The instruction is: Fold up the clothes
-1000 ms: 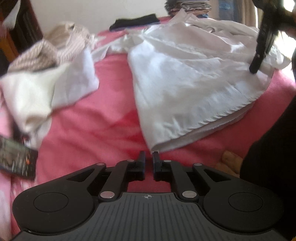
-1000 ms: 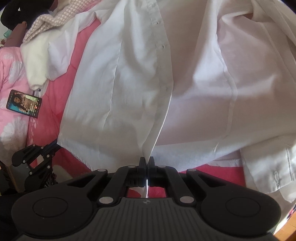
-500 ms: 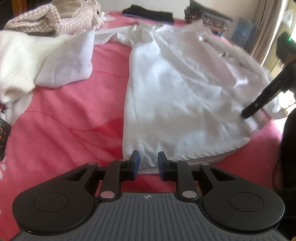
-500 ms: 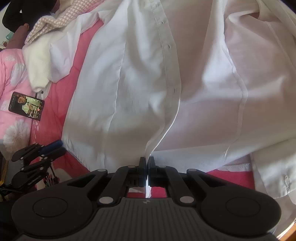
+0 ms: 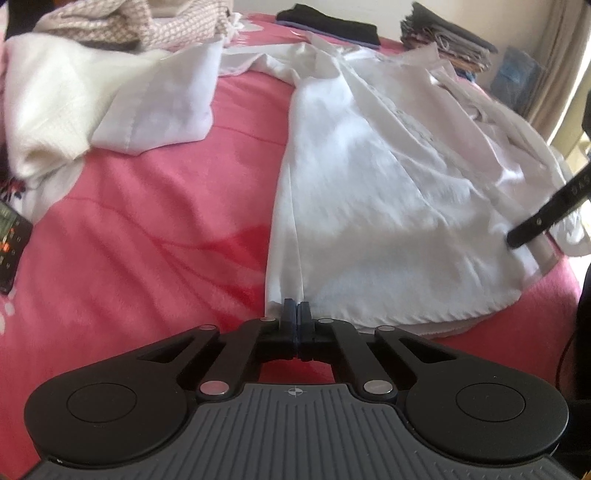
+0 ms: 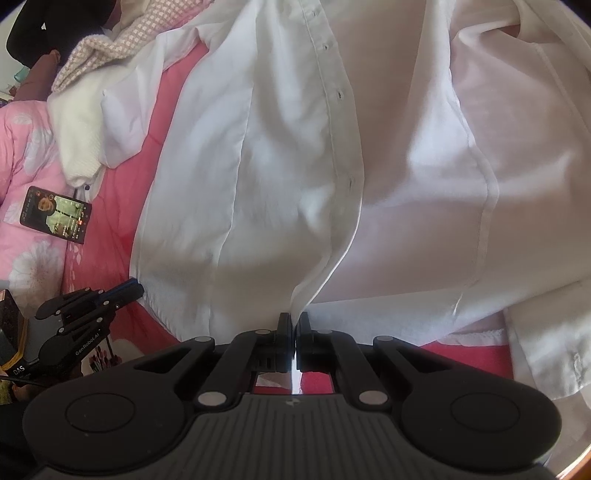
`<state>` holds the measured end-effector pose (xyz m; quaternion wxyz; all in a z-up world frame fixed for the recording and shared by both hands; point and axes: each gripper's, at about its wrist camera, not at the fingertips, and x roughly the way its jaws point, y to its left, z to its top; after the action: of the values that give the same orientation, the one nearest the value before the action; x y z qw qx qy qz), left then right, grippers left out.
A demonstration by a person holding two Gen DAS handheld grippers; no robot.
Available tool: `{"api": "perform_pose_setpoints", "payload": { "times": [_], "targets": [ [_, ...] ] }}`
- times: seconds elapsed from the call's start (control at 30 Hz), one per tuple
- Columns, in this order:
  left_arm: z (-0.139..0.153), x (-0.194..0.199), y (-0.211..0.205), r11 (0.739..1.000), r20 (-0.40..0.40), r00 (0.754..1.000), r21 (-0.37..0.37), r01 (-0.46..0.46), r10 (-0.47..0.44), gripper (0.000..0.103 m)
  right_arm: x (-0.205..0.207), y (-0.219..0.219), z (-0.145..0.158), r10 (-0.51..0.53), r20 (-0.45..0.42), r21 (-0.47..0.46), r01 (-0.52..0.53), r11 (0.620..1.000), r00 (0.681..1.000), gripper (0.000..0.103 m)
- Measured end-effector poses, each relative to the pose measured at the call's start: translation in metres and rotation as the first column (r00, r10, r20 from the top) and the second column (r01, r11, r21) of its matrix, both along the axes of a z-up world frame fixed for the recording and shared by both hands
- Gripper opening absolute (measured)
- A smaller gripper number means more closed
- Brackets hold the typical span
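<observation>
You are working over a bed (image 5: 155,229) with a red cover, and the white shirt (image 6: 295,155) is lying spread across it, button strip running up the middle.

Your left claw (image 5: 296,306) is closed at the shirt's near hem, by the left corner; the fingers are meeting with hem cloth pinched between the tips. In the right wrist view this claw (image 6: 135,290) is showing at the lower left, touching the same hem corner.

Your right claw (image 6: 294,319) is gripping the hem end of the button strip; a thin fold of cloth is rising from between its closed fingers. In the left wrist view one of its fingers (image 5: 532,225) is reaching down onto the shirt at the right.

A cream garment (image 5: 48,122) and a checked one (image 5: 122,26) are lying piled left of the shirt. A phone (image 6: 55,214) with its screen lit is resting on the pink quilt (image 6: 26,147) beside them. Folded dark clothes (image 5: 328,24) are sitting at the far edge.
</observation>
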<state>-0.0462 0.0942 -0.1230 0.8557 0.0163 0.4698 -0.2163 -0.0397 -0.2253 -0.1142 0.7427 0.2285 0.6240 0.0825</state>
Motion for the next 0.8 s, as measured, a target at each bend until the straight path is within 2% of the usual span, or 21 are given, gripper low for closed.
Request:
{"api": "perform_pose_setpoints", "payload": {
  "times": [0.13, 0.33, 0.47, 0.67, 0.8],
  "targets": [
    [0.007, 0.001, 0.016, 0.996, -0.027, 0.998, -0.072, -0.050, 0.048, 0.000, 0.000, 0.000, 0.000, -0.004, 0.010, 0.007, 0.004, 1.000, 1.000, 0.003],
    [0.013, 0.009, 0.044, 0.973, -0.084, 0.985, -0.160, -0.165, 0.153, 0.000, 0.003, 0.001, -0.002, -0.003, 0.027, 0.031, 0.002, 1.000, 1.000, 0.003],
    [0.008, 0.012, 0.042, 0.976, -0.088, 0.981, -0.121, -0.182, 0.172, 0.000, 0.005, 0.004, -0.006, 0.004, 0.027, 0.038, -0.005, 0.999, 1.000, 0.003],
    [0.003, 0.012, 0.038, 0.984, -0.058, 0.982, -0.020, -0.179, 0.177, 0.000, 0.005, 0.004, -0.009, 0.004, 0.020, 0.033, -0.004, 0.999, 1.000, 0.003],
    [0.005, 0.011, 0.045, 0.986, -0.064, 0.985, -0.032, -0.164, 0.162, 0.000, 0.005, 0.002, -0.011, -0.006, 0.019, 0.040, 0.005, 0.999, 1.000, 0.003]
  ]
}}
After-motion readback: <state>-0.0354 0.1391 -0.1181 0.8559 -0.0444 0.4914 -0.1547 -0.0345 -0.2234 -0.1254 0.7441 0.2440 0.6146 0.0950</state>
